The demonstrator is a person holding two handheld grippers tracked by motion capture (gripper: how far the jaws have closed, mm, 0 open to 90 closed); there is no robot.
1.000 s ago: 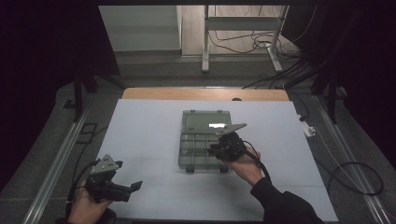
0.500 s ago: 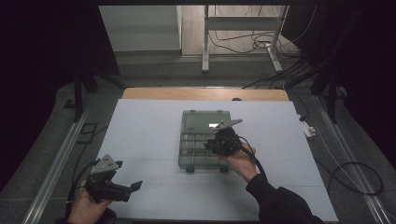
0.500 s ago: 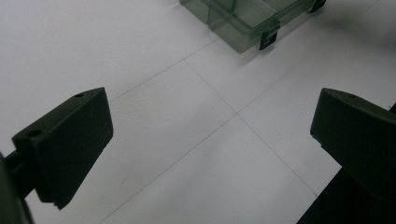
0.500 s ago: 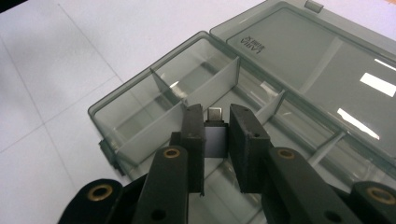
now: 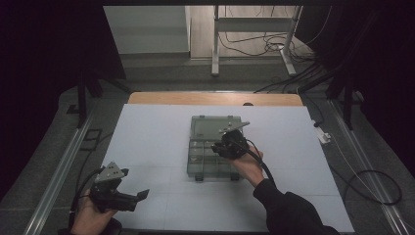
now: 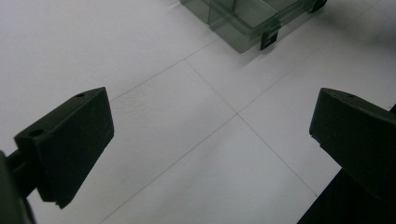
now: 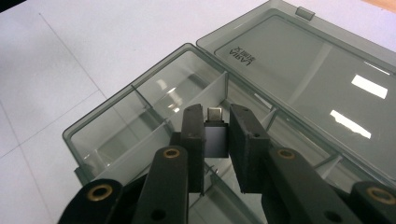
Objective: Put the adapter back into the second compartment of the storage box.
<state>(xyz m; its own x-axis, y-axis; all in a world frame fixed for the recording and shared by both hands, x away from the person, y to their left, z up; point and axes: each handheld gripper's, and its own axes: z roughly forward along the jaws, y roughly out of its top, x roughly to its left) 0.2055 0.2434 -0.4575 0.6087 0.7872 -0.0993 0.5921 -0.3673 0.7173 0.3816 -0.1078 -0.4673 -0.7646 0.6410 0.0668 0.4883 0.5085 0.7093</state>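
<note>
A small black adapter with a metal plug tip (image 7: 215, 135) is sitting pinched between the jaws of the right hand-held gripper (image 7: 217, 140), plug end pointing away from the camera, hanging just above the dividers of a smoky transparent compartment box (image 7: 140, 126). The box is lying open on the white bench (image 5: 147, 132), its lid (image 7: 322, 79) folded flat behind it, and the compartments in sight are looking empty. In the high view the right hand-held gripper (image 5: 230, 145) is hovering over the middle of the box (image 5: 203, 159), with the person's hand behind it.

The left hand-held gripper (image 5: 142, 195) is resting near the bench's near-left corner, jaws spread wide with nothing between them, well apart from the box.

The risk, as I judge it, is the release: the adapter is hanging nearly over a divider wall, so letting go here could leave it straddling two cells or bouncing into the wrong one. Nothing is bracing the light box, so a jaw nudging a wall could slide it.
</note>
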